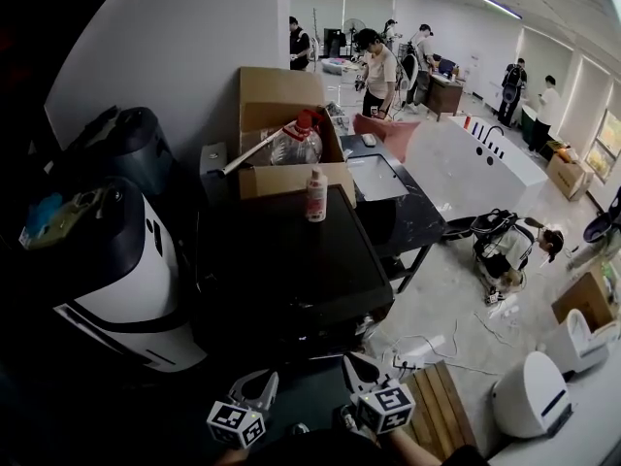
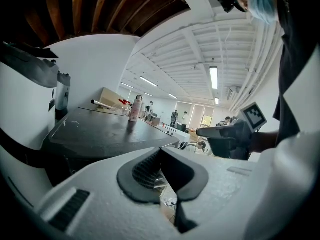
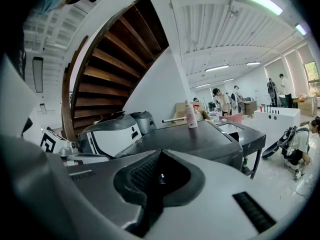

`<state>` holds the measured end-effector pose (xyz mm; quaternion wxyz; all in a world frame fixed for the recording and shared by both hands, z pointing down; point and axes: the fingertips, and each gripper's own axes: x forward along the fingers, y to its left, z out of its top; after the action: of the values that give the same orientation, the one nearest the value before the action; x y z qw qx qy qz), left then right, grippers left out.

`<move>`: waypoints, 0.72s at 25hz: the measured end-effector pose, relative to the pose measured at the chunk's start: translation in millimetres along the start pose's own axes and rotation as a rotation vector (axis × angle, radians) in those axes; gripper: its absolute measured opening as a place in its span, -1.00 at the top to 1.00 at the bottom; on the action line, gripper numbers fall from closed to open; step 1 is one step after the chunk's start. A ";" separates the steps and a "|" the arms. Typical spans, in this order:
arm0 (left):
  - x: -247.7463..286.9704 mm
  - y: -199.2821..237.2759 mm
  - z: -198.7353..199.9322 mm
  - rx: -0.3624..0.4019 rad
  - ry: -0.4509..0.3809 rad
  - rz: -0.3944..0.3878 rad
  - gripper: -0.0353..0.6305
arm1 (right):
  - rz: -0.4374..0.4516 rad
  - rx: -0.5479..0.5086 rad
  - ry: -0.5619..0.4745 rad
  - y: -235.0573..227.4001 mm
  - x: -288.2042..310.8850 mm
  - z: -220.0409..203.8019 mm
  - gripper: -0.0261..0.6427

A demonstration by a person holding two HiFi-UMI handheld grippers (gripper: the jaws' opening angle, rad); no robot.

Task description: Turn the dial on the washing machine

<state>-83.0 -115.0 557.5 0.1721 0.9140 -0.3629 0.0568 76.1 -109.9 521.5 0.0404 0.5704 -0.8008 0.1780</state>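
Note:
A big black-topped machine (image 1: 281, 260) stands ahead of me, and I can make out no dial on it in any view. My left gripper (image 1: 254, 384) and right gripper (image 1: 357, 365) are held low, close to my body, short of the machine's front edge. Both are shut, with nothing between the jaws. In the left gripper view the jaws (image 2: 161, 151) meet, with the dark top (image 2: 100, 131) beyond them and the right gripper (image 2: 201, 132) off to the right. The right gripper view shows its jaws (image 3: 160, 156) closed in front of the same top (image 3: 190, 139).
A white bottle (image 1: 316, 194) stands at the top's far edge before an open cardboard box (image 1: 281, 115). A white-and-black appliance (image 1: 116, 270) sits at the left. A sink counter (image 1: 378, 178), wooden pallet (image 1: 441, 406), floor cables and white toilets (image 1: 532, 396) lie right. People stand farther back.

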 end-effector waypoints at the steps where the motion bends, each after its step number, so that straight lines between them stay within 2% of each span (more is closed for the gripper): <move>1: -1.2 -0.1 -1.0 0.000 0.002 -0.001 0.86 | -0.001 0.000 0.005 1.8 -0.5 -2.0 0.92; 18: -6.3 -0.3 -3.7 -0.010 0.000 0.013 0.87 | -0.004 0.001 0.019 -0.9 3.4 -2.3 0.93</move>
<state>-87.2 -109.4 559.5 0.1762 0.9108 -0.3692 0.0559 75.4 -112.5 524.7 0.0479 0.5704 -0.7991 0.1838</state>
